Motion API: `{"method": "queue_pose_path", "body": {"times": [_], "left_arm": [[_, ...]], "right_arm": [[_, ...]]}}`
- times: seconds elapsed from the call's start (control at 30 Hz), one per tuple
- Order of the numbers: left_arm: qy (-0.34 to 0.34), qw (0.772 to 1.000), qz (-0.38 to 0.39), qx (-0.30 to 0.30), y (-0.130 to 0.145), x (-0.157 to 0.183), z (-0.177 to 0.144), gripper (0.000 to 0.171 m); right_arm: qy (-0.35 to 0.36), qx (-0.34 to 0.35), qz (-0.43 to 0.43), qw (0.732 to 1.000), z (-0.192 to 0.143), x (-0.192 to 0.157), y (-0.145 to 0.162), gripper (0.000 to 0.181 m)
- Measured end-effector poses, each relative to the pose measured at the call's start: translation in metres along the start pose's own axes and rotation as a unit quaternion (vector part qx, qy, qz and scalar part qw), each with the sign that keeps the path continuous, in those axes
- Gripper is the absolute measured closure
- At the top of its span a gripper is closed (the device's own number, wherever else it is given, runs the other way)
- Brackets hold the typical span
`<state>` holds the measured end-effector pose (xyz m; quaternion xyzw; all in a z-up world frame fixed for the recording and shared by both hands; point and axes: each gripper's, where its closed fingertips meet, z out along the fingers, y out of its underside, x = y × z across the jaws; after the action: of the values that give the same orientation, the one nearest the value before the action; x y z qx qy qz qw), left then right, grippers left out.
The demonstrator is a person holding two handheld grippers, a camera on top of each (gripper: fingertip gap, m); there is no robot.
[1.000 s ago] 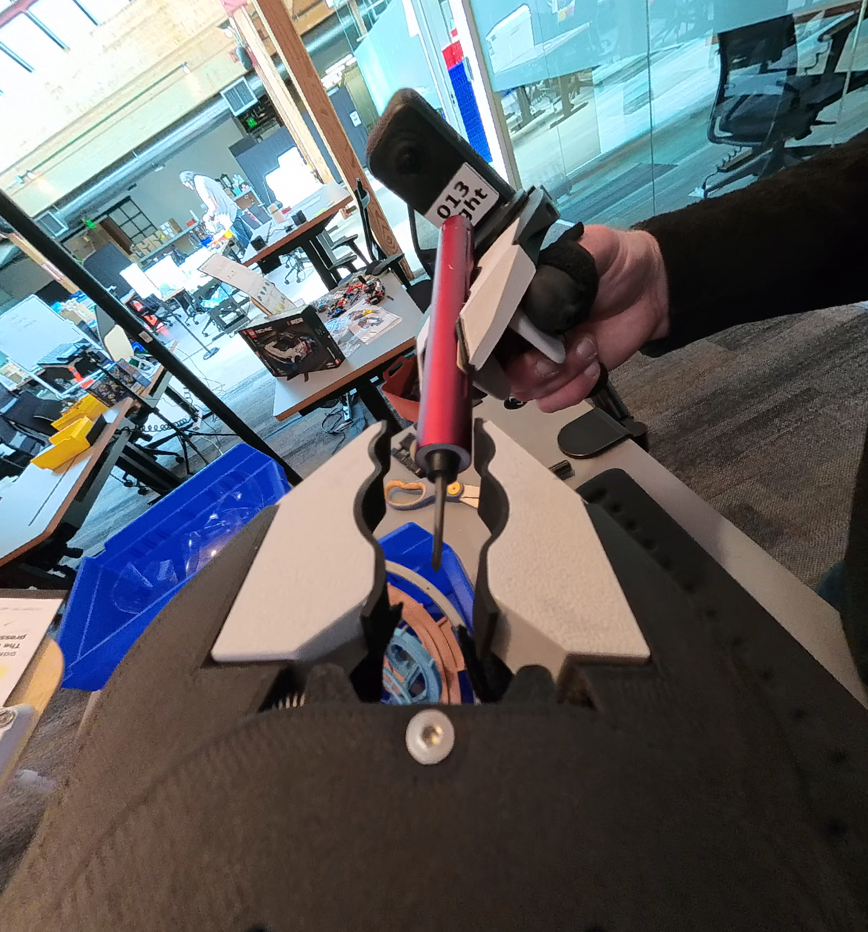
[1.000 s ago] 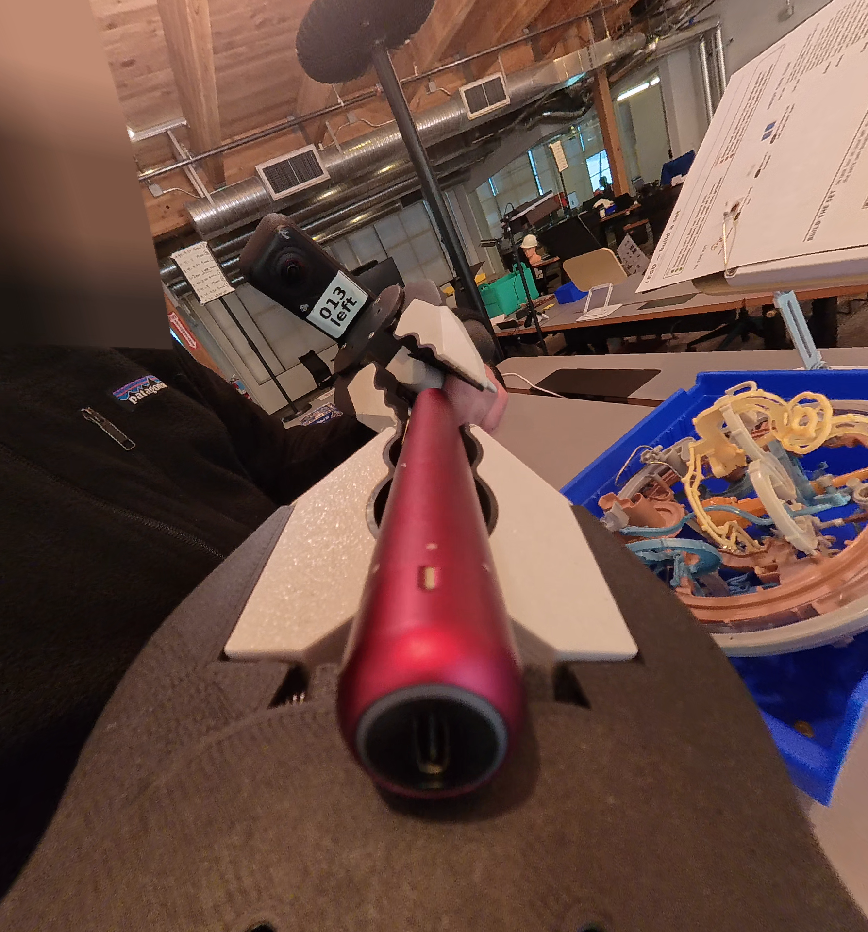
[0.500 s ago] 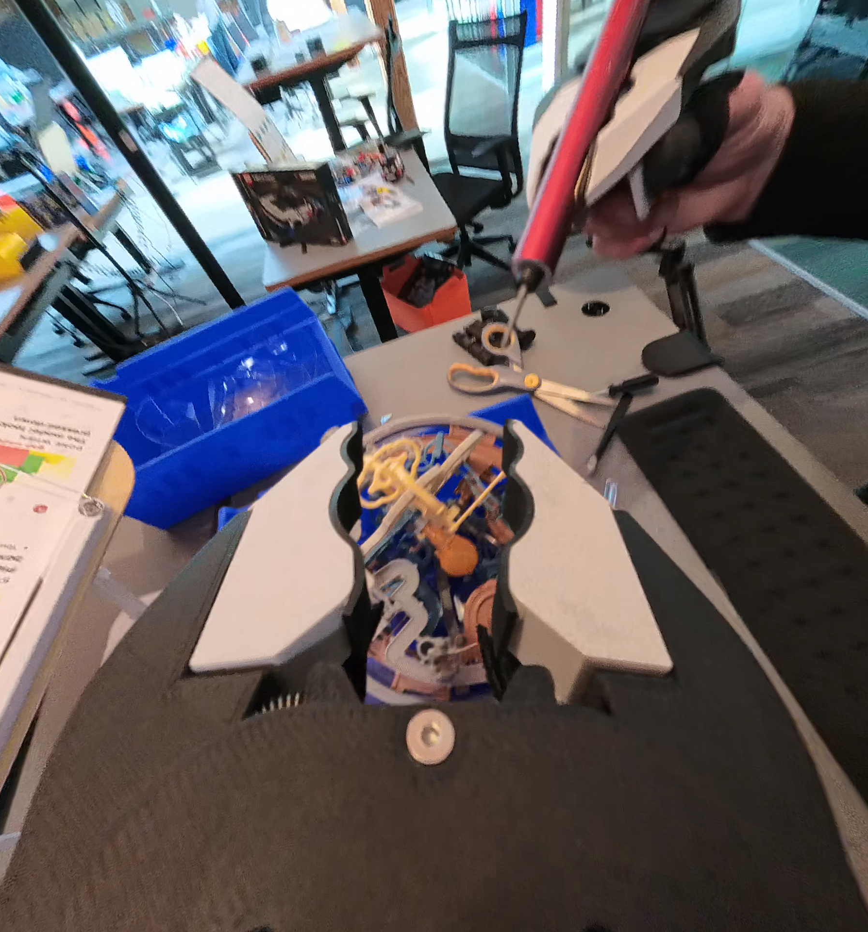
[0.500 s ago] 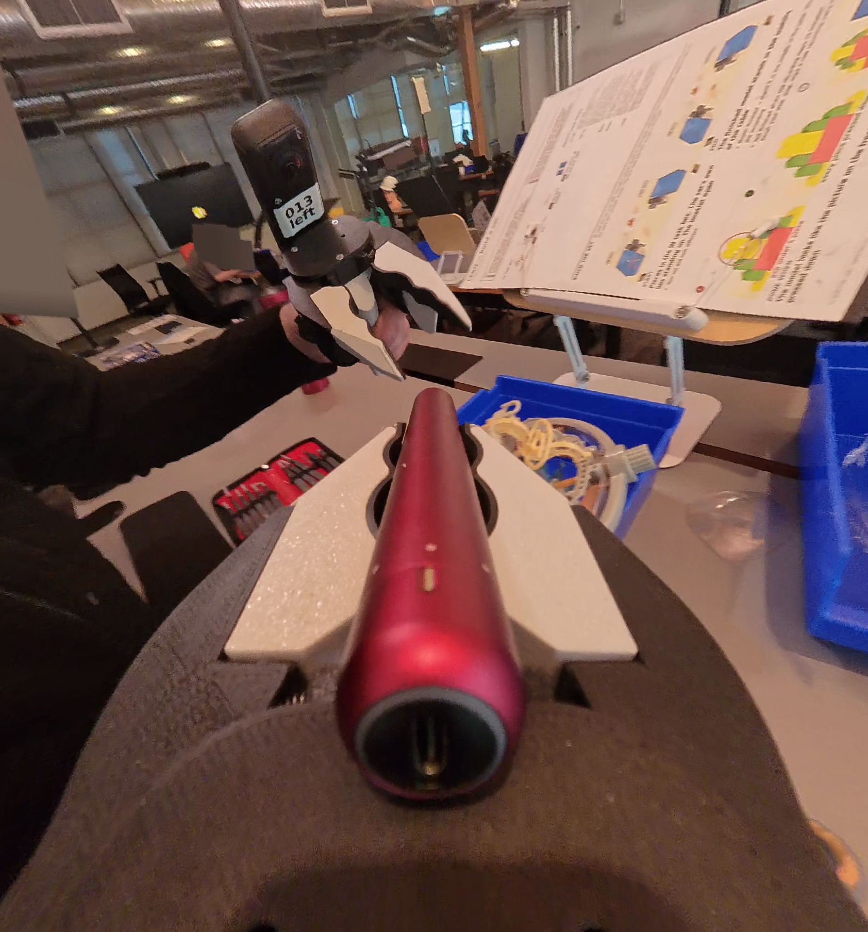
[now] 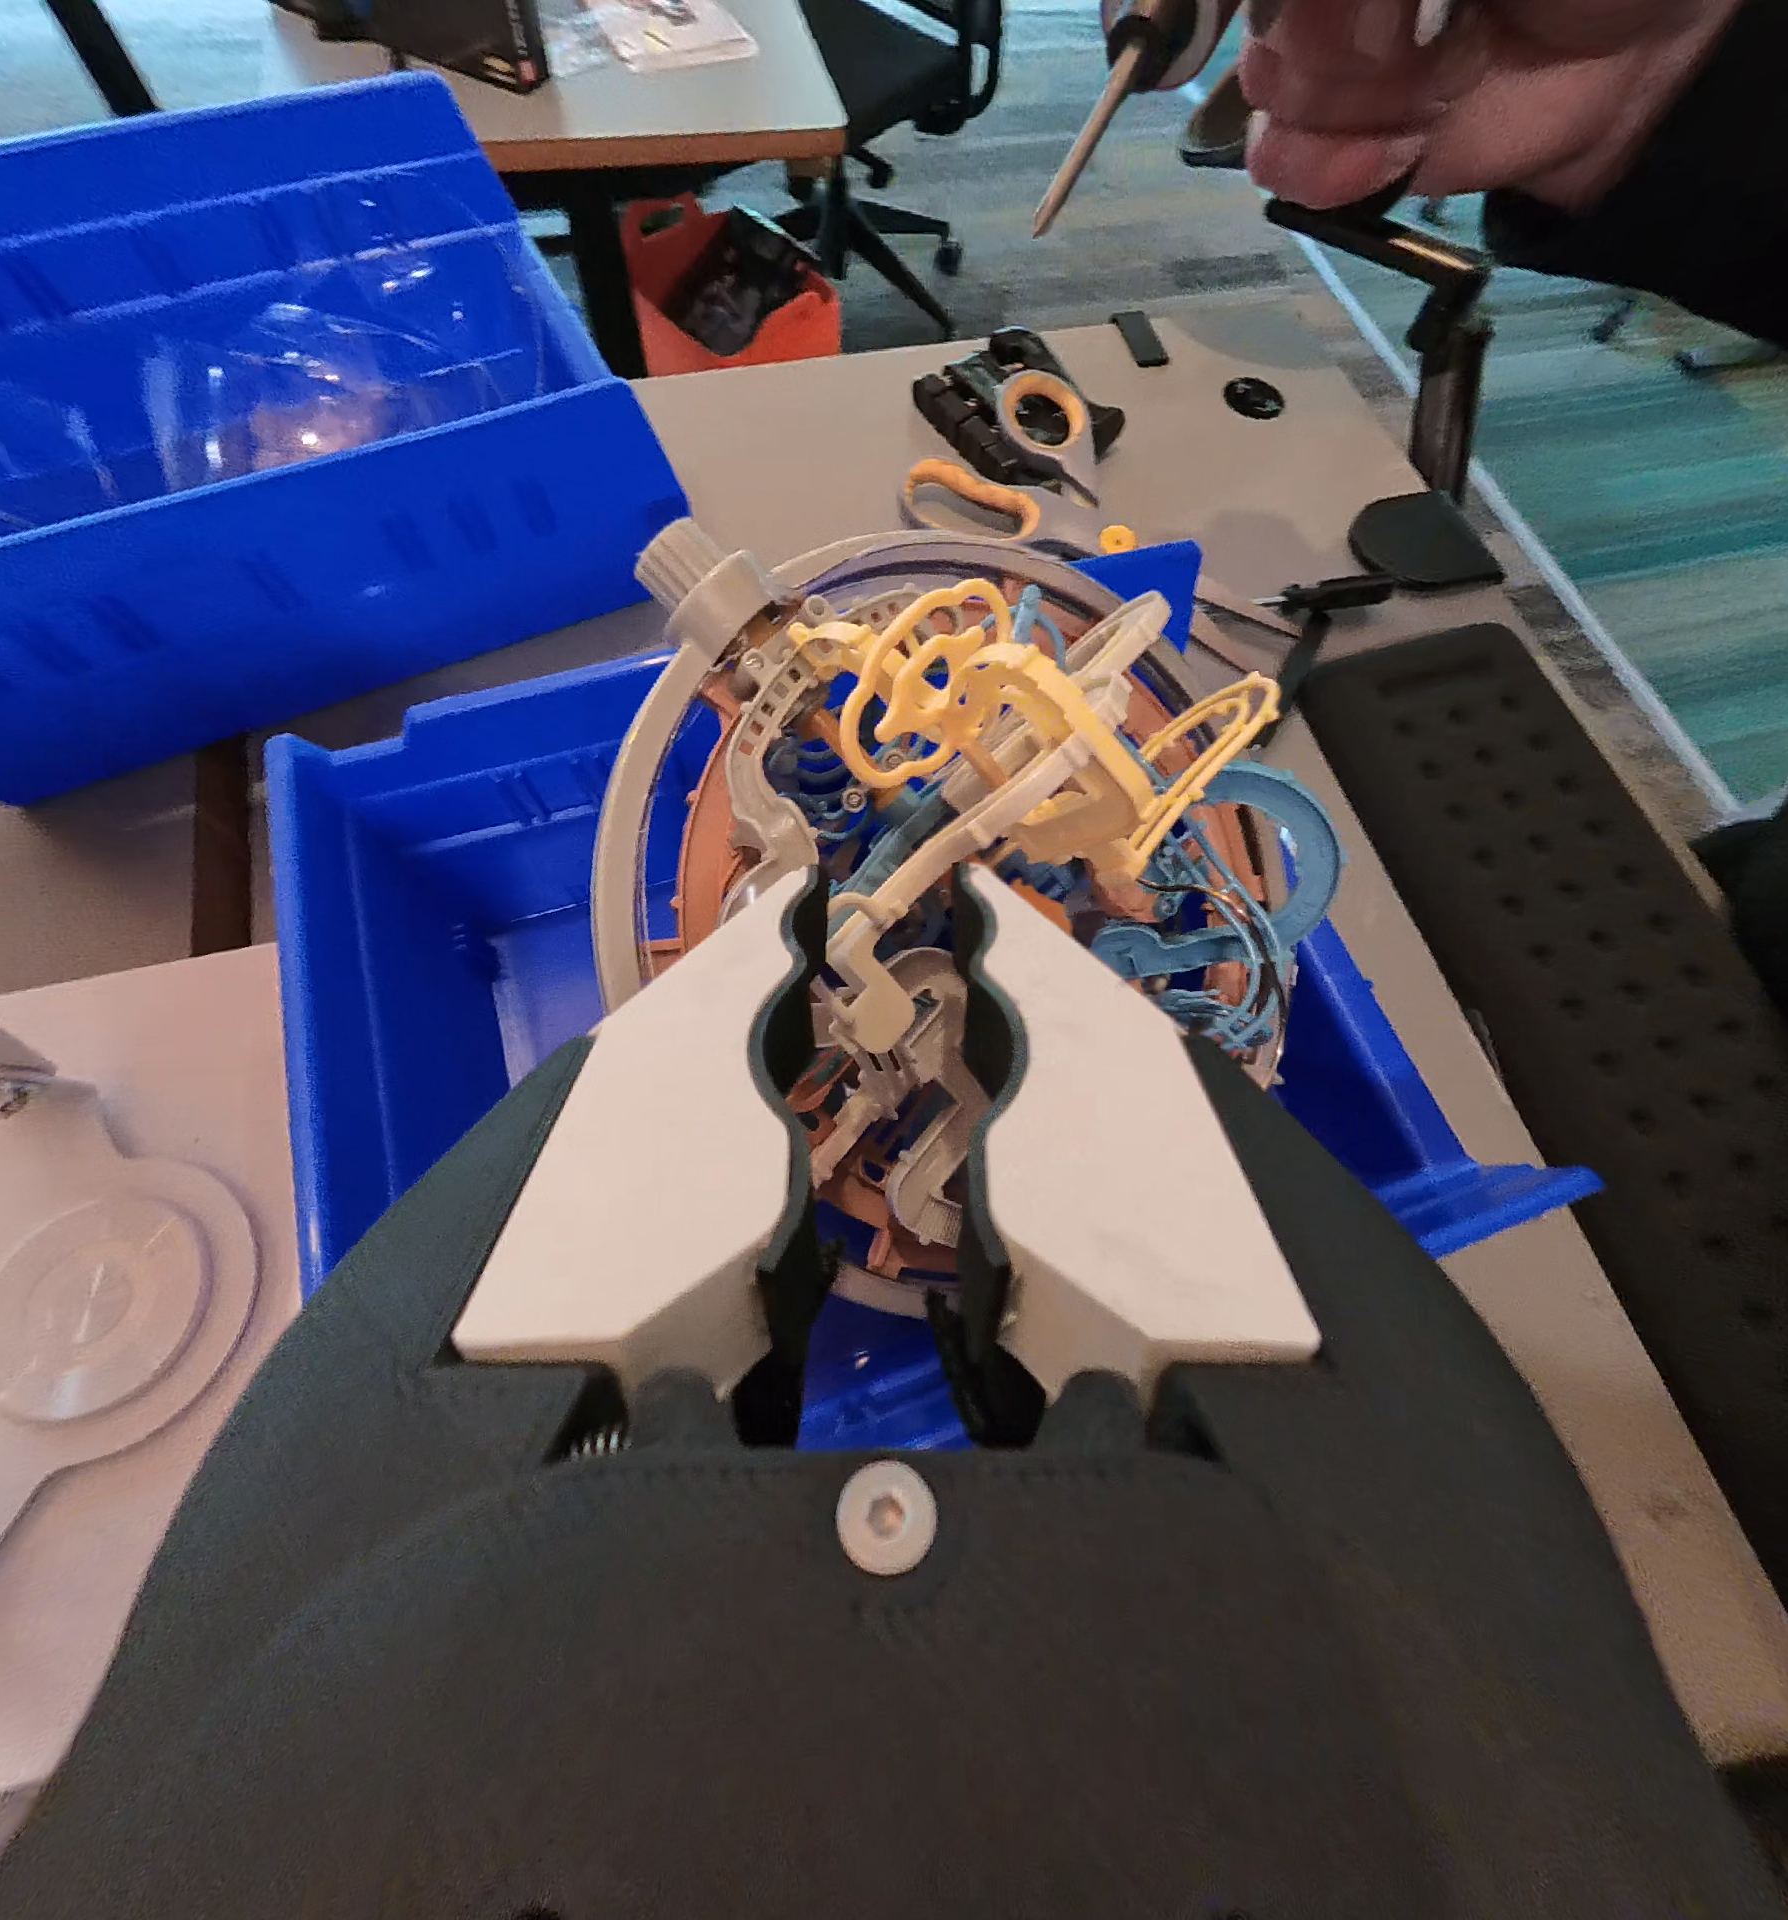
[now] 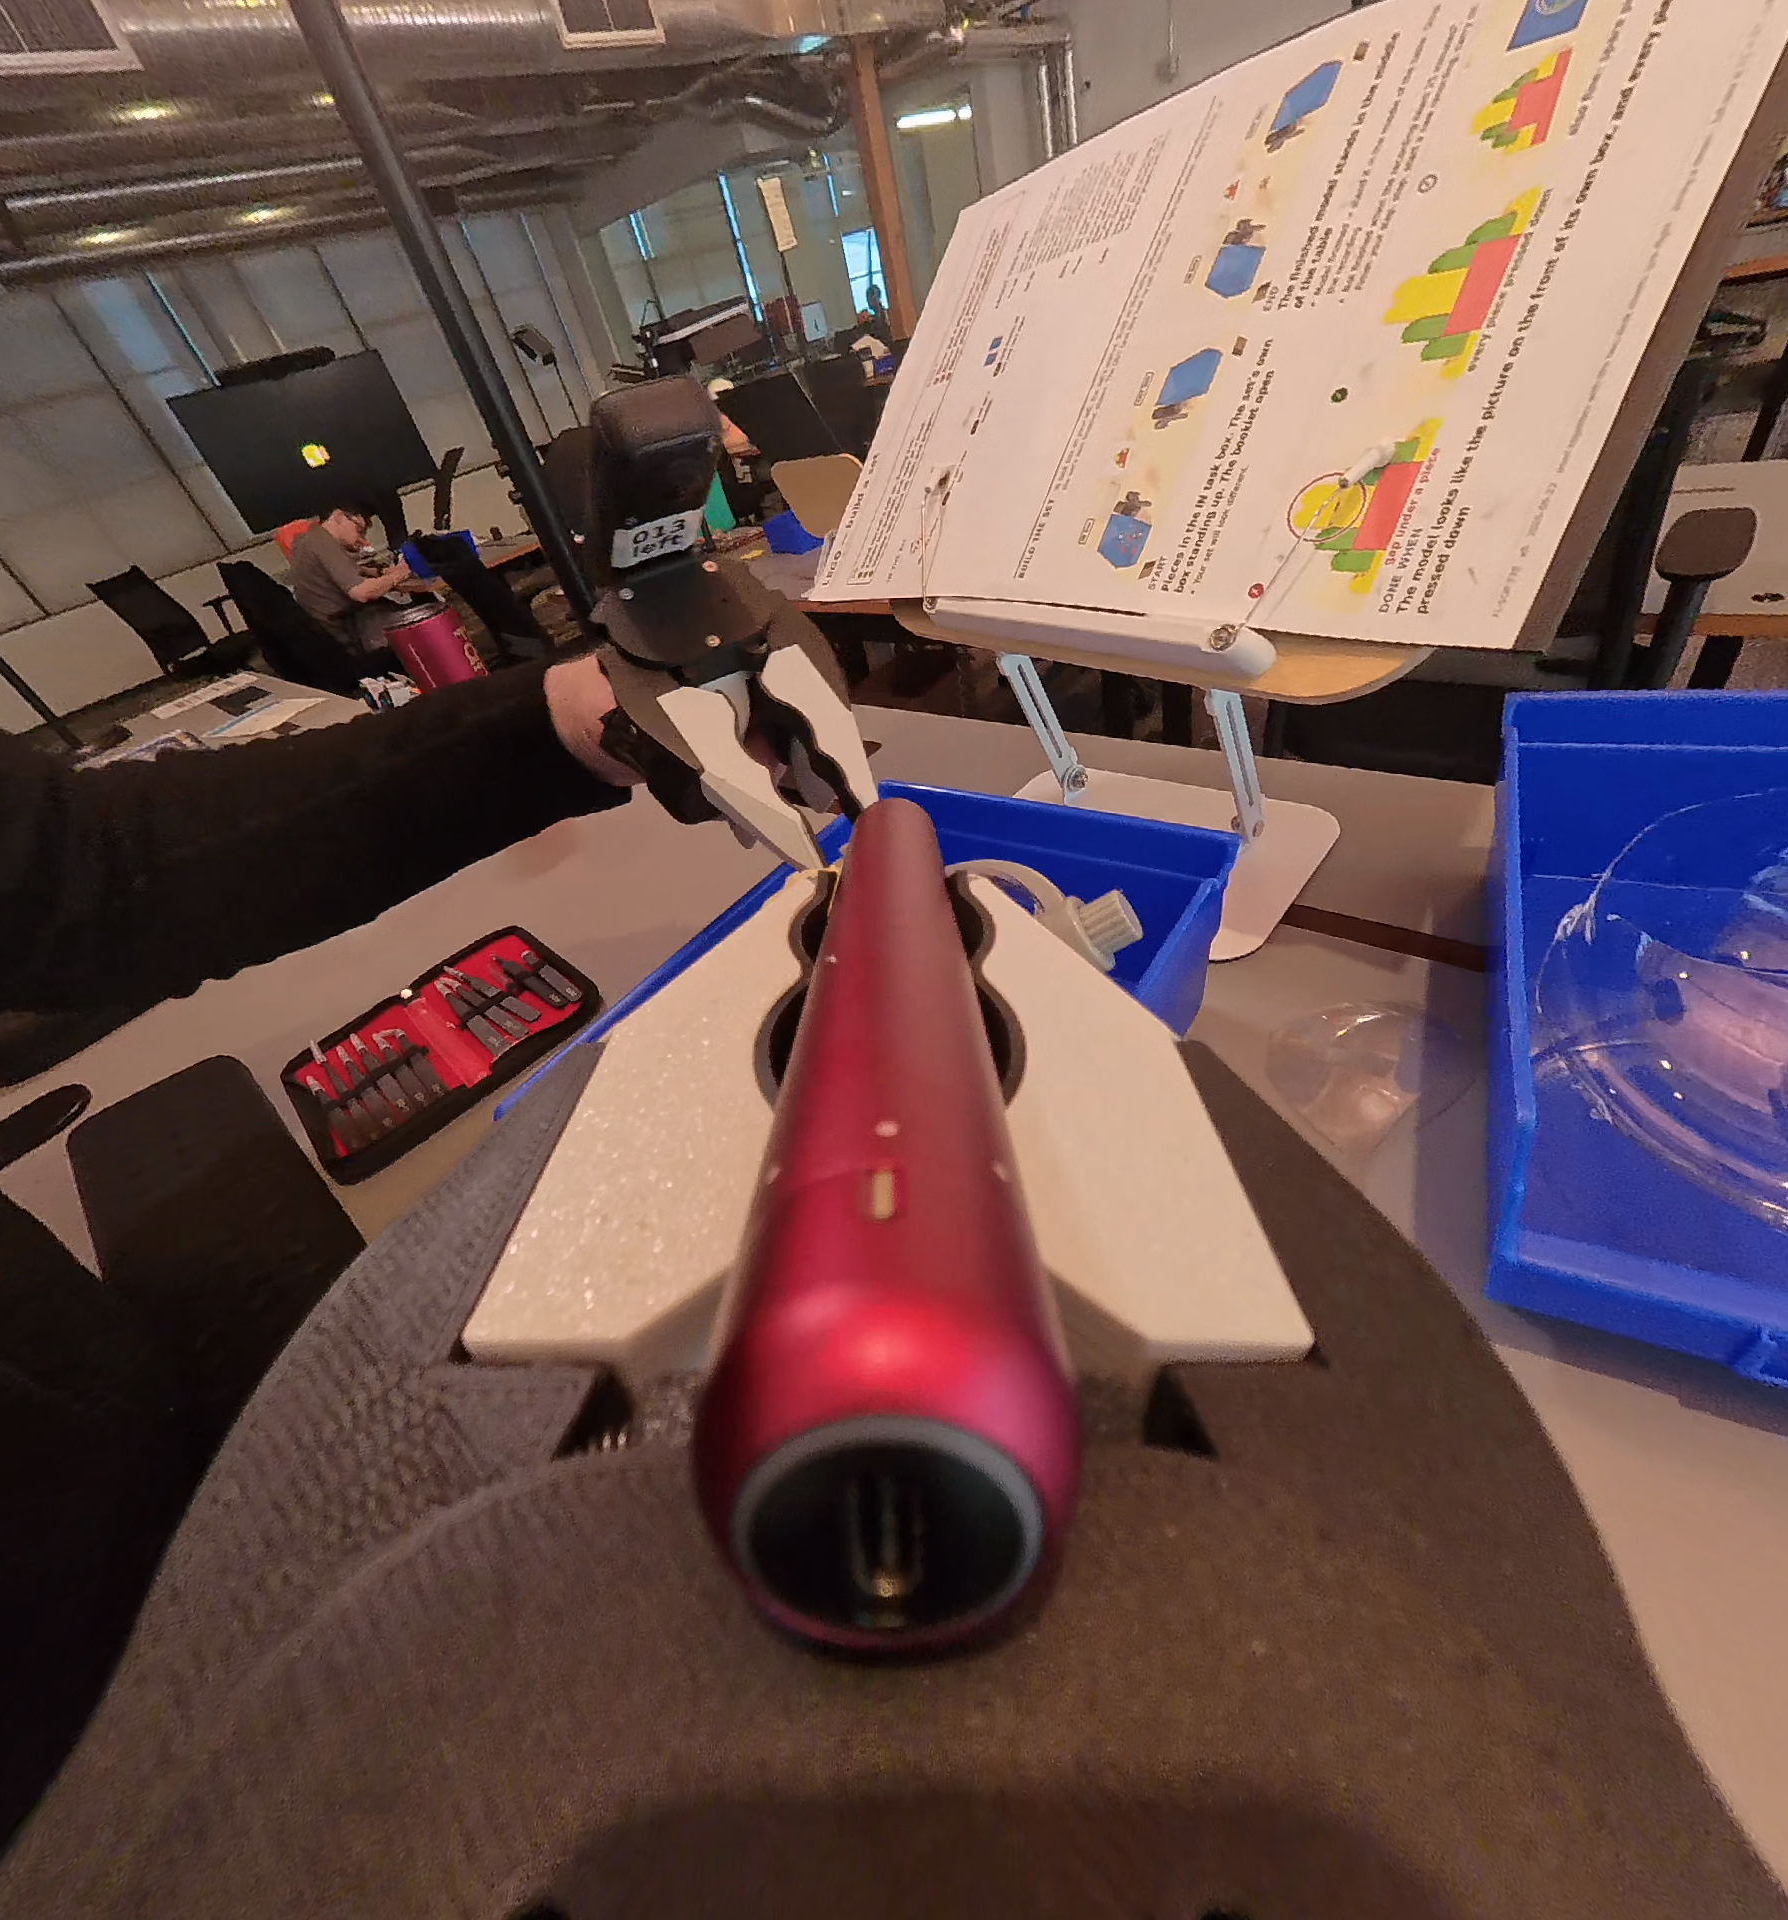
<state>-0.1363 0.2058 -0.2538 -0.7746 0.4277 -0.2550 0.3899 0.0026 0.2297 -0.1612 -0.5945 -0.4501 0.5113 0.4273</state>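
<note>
A ball-maze core [image 5: 973,727] of cream, blue, brown and grey plastic tracks, with a grey knob [image 5: 687,582], lies in a small blue bin [image 5: 402,883]. My left gripper [image 5: 885,894] is open and hovers just above the core, with tracks showing between its jaws. My right gripper [image 6: 885,904] is shut on a red electric screwdriver [image 6: 885,1143], which points toward the small blue bin [image 6: 1077,862]. The screwdriver's metal bit [image 5: 1082,135] shows high at the top of the left wrist view. The left gripper [image 6: 802,821] shows just beyond the screwdriver's front end.
A large blue bin [image 5: 246,582] holds a clear dome [image 5: 329,395]. Orange-handled scissors [image 5: 968,504] and a black mat [image 5: 1596,935] lie on the table. A red bit case [image 6: 443,1039] lies open at the left. An instruction sheet on a stand [image 6: 1285,343] is behind the bin. Some 15 cm of space lies between my two pairs of fingers. The grey knob [image 5: 687,582] lies some 10 cm from my left tips, 15 cm from my right tips.
My left gripper has let go of the screwdriver's front end and dropped over the maze core. My right gripper has swung the screwdriver up and away, then levelled it toward the bin.
</note>
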Motion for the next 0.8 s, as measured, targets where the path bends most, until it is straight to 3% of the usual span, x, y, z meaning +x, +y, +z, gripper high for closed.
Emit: {"method": "queue_pose_path", "body": {"times": [0.23, 0.43, 0.57, 0.6, 0.7, 0.8], "left_arm": [[-0.091, 0.995, -0.043, 0.007, 0.004, 0.008, -0.009, 0.171], [-0.079, 0.990, -0.118, 0.012, 0.003, 0.040, -0.011, 0.160], [-0.064, 0.992, -0.109, -0.002, -0.002, 0.068, -0.004, 0.162], [-0.050, 0.993, -0.105, 0.003, -0.006, 0.073, -0.005, 0.154], [-0.044, 0.995, -0.080, 0.032, -0.023, 0.061, -0.018, 0.149], [-0.046, 0.995, -0.079, 0.040, -0.032, 0.023, -0.025, 0.142]], "right_arm": [[0.005, -0.010, 0.007, 1.000, 0.003, 0.008, 0.013, 0.161], [0.010, -0.018, 0.004, 1.000, 0.010, 0.004, 0.023, 0.161], [0.006, -0.021, 0.006, 1.000, 0.015, -0.001, 0.031, 0.161], [0.004, -0.020, 0.009, 1.000, 0.016, -0.002, 0.033, 0.161], [0.001, -0.011, 0.015, 1.000, 0.017, -0.004, 0.034, 0.161], [0.003, -0.010, 0.020, 1.000, 0.018, -0.004, 0.037, 0.161]]}}
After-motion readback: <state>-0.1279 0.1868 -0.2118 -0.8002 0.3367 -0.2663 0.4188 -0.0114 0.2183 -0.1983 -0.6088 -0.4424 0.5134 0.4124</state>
